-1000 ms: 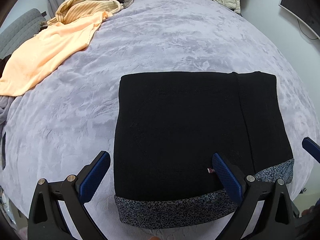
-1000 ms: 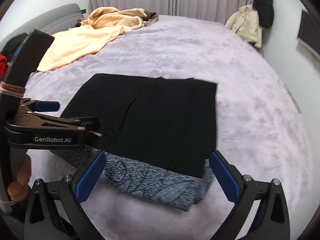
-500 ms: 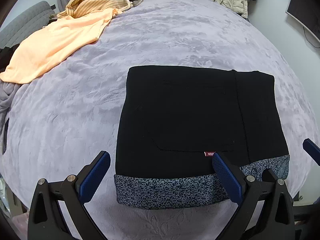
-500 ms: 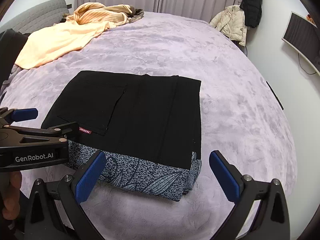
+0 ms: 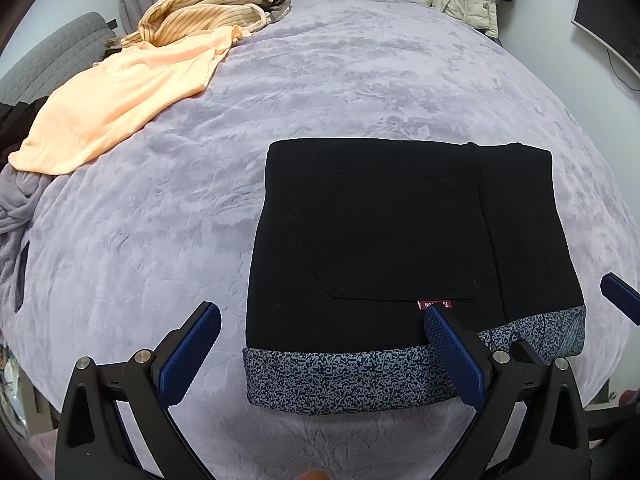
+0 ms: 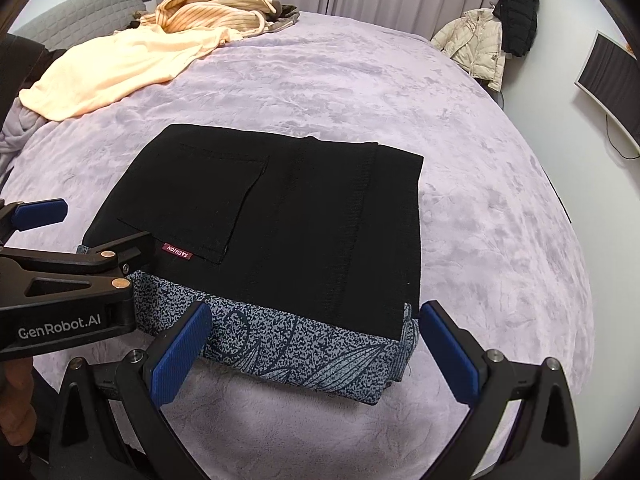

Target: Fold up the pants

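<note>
The black pants (image 5: 400, 236) lay folded into a neat, nearly square stack on the near part of the lilac plush bedspread (image 5: 340, 92), flat and close to the edge where the person stood. A speckled blue-grey layer (image 6: 288, 348) with a leaf pattern stuck out from under the black along the near side. On the top face a patch pocket (image 6: 200, 200) showed, and at its near corner sat a small red tag (image 6: 177, 251) that read "FASHION" in pale letters; from the left wrist camera the same tag (image 5: 435, 304) was half hidden behind a blue pad, its letters too cut off to read.

The left gripper (image 5: 320, 344) hung just over the near edge of the stack, its blue-padded fingers spread wide with nothing between them. From the right wrist camera its black body (image 6: 60, 292) carried the white print "GenRobot.AI", and part of a hand (image 6: 14, 400) showed below it. The right gripper (image 6: 312, 354) was likewise released, jaws wide apart on either side of the stack's near right corner, holding nothing.

Farther off, toward the far left of the bed, a peach garment (image 5: 120, 96) lay spread out, with a yellow striped garment (image 5: 204, 12) bunched beyond it. A grey quilted headboard (image 6: 80, 8) stood at the left. By the far right wall hung a cream puffer jacket (image 6: 476, 44) and a black jacket (image 6: 520, 12), and a dark screen (image 6: 612, 88) was fixed on the wall.
</note>
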Demonstrator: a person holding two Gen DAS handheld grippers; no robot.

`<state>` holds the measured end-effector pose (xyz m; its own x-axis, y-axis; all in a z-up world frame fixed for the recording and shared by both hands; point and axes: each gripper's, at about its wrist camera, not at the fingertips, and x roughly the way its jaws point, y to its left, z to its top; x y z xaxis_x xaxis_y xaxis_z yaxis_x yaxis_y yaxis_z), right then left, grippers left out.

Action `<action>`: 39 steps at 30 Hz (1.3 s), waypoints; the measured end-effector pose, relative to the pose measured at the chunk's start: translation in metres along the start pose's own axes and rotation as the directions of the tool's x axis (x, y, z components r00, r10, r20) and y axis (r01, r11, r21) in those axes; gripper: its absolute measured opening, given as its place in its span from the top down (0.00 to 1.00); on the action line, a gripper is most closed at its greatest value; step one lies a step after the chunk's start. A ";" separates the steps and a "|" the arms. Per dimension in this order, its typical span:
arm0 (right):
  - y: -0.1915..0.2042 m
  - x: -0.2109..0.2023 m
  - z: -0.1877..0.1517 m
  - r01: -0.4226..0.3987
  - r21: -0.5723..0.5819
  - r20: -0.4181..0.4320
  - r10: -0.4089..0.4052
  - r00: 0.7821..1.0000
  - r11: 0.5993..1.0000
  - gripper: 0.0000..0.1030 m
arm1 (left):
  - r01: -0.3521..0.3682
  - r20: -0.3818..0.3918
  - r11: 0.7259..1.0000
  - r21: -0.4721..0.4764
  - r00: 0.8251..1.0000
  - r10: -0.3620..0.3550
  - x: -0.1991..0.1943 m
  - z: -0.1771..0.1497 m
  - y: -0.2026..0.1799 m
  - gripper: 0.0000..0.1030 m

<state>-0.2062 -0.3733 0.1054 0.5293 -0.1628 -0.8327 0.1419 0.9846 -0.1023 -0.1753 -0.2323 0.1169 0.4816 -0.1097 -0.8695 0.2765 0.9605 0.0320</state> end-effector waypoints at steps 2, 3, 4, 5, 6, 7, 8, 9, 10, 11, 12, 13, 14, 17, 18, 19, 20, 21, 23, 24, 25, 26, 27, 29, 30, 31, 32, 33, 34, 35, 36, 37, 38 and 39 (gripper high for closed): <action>0.000 0.000 0.000 0.002 -0.001 -0.001 -0.002 1.000 1.000 0.00 | -0.003 -0.003 1.000 -0.005 1.000 0.003 0.001 0.000 0.001 0.01; 0.000 0.000 0.000 0.002 0.000 -0.001 -0.002 1.000 1.000 0.00 | -0.006 -0.004 1.000 -0.007 1.000 0.006 0.001 0.001 0.001 0.01; 0.000 0.000 0.001 0.002 -0.001 -0.001 -0.002 1.000 1.000 0.00 | -0.006 -0.005 1.000 -0.009 1.000 0.006 0.002 0.001 0.001 0.01; -0.001 0.001 0.001 0.000 -0.002 0.000 0.000 1.000 1.000 0.00 | -0.005 -0.007 1.000 -0.011 1.000 0.004 0.002 0.001 0.002 0.01; 0.000 0.001 0.001 0.000 -0.002 -0.001 0.000 1.000 1.000 0.00 | -0.004 -0.010 1.000 -0.012 1.000 0.004 0.002 0.001 0.002 0.01; 0.000 0.001 0.001 0.001 -0.002 -0.002 -0.001 1.000 1.000 0.00 | -0.005 -0.010 1.000 -0.014 1.000 0.004 0.003 0.001 0.002 0.01; 0.000 0.000 0.001 0.000 -0.001 0.000 0.000 1.000 1.000 0.00 | -0.006 -0.009 1.000 -0.014 1.000 0.006 0.003 0.001 0.002 0.01; 0.000 0.000 0.001 -0.001 -0.002 0.001 0.001 1.000 1.000 0.00 | -0.005 -0.010 1.000 -0.014 1.000 0.005 0.003 0.001 0.002 0.01; 0.000 0.000 0.001 -0.001 -0.003 0.001 0.001 1.000 1.000 0.00 | -0.004 -0.011 1.000 -0.014 1.000 0.004 0.003 0.001 0.002 0.01; -0.001 0.001 0.001 -0.001 -0.005 0.002 0.001 1.000 1.000 0.00 | -0.003 -0.013 1.000 -0.014 1.000 0.003 0.003 0.001 0.002 0.01; -0.002 0.001 0.001 -0.001 -0.006 0.002 0.001 1.000 1.000 0.00 | -0.002 -0.014 1.000 -0.014 1.000 0.002 0.004 0.001 0.002 0.01; -0.002 0.001 0.001 0.000 -0.007 0.002 0.000 1.000 1.000 0.00 | -0.002 -0.015 1.000 -0.013 1.000 0.001 0.004 0.001 0.001 0.01; -0.002 0.001 0.001 0.000 -0.007 0.001 0.000 1.000 1.000 0.00 | 0.000 -0.016 1.000 -0.012 1.000 0.000 0.004 0.001 0.001 0.01; -0.002 -0.001 0.001 0.002 -0.002 0.004 -0.002 1.000 1.000 0.00 | 0.003 -0.020 1.000 -0.013 1.000 -0.004 0.005 0.000 0.001 0.01; -0.004 0.000 0.002 0.002 -0.002 0.005 -0.002 1.000 1.000 0.00 | 0.003 -0.020 1.000 -0.013 1.000 -0.003 0.004 0.000 0.001 0.01; -0.005 0.000 0.002 0.001 -0.004 0.006 -0.001 1.000 1.000 0.00 | 0.003 -0.019 1.000 -0.012 1.000 -0.004 0.004 0.000 0.001 0.01; -0.006 0.001 0.002 0.002 -0.003 0.006 -0.002 1.000 1.000 0.00 | 0.003 -0.019 1.000 -0.012 1.000 -0.003 0.004 0.000 0.001 0.01; -0.007 0.001 0.003 0.003 -0.004 0.005 -0.003 1.000 1.000 0.00 | 0.003 -0.018 1.000 -0.012 1.000 -0.003 0.004 0.000 0.001 0.01; -0.008 0.002 0.003 0.001 -0.003 0.004 -0.001 1.000 1.000 0.00 | 0.004 -0.018 1.000 -0.011 1.000 -0.004 0.004 0.000 0.000 0.01; -0.009 0.002 0.003 0.002 -0.005 0.004 -0.002 1.000 1.000 0.00 | 0.002 -0.018 1.000 -0.011 1.000 -0.002 0.004 0.000 0.000 0.01; -0.009 0.002 0.003 0.003 -0.005 0.004 -0.003 1.000 1.000 0.00 | 0.000 -0.017 1.000 -0.011 1.000 0.000 0.003 0.000 0.000 0.01; -0.009 0.002 0.003 0.002 -0.006 0.005 -0.002 1.000 1.000 0.00 | 0.000 -0.017 1.000 -0.011 1.000 0.000 0.003 0.000 0.000 0.01; -0.009 0.002 0.003 0.001 -0.006 0.004 -0.001 1.000 1.000 0.00 | 0.000 -0.018 1.000 -0.011 1.000 -0.001 0.003 0.000 0.000 0.01; -0.009 0.001 0.003 0.002 -0.008 0.006 -0.002 1.000 1.000 0.00 | -0.001 -0.017 1.000 -0.012 1.000 0.001 0.003 0.000 0.000 0.01; -0.009 0.001 0.003 0.001 -0.008 0.006 -0.001 1.000 1.000 0.00 | -0.001 -0.016 1.000 -0.011 1.000 0.001 0.003 0.000 0.000 0.01; -0.010 0.002 0.003 0.000 -0.009 0.007 0.000 1.000 1.000 0.00 | -0.001 -0.016 1.000 -0.010 1.000 0.001 0.003 0.000 0.000 0.01; -0.010 0.002 0.003 0.000 -0.010 0.007 0.000 1.000 1.000 0.00 | 0.000 -0.016 1.000 -0.010 1.000 0.000 0.002 0.000 0.001 0.01; -0.010 0.001 0.003 0.001 -0.010 0.007 0.000 1.000 1.000 0.00 | 0.000 -0.015 1.000 -0.011 1.000 0.000 0.002 0.000 0.001 0.01; -0.010 0.001 0.003 0.000 -0.011 0.007 0.000 1.000 1.000 0.00 | 0.000 -0.014 1.000 -0.011 1.000 0.000 0.002 0.000 0.001 0.01; -0.011 0.002 0.002 0.001 -0.010 0.008 -0.001 1.000 1.000 0.00 | -0.001 -0.013 1.000 -0.012 1.000 0.001 0.002 0.000 0.001 0.01; -0.011 0.002 0.003 0.000 -0.011 0.007 0.001 1.000 1.000 0.00 | -0.001 -0.013 1.000 -0.012 1.000 0.001 0.002 0.000 0.001 0.01; -0.011 0.002 0.003 0.000 -0.011 0.008 0.001 1.000 1.000 0.00 | -0.001 -0.013 1.000 -0.012 1.000 0.001 0.001 0.000 0.001 0.01; -0.011 0.002 0.003 0.000 -0.012 0.009 0.001 1.000 1.000 0.00 | -0.001 -0.013 1.000 -0.013 1.000 0.001 0.001 0.000 0.001 0.01; -0.011 0.001 0.004 0.000 -0.013 0.009 0.000 1.000 1.000 0.00 | -0.003 -0.013 1.000 -0.013 1.000 0.003 0.001 0.000 0.000 0.01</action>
<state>-0.2041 -0.3848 0.1074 0.5371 -0.1634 -0.8276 0.1315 0.9853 -0.1092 -0.1747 -0.2319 0.1159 0.4715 -0.1036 -0.8758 0.2641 0.9641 0.0282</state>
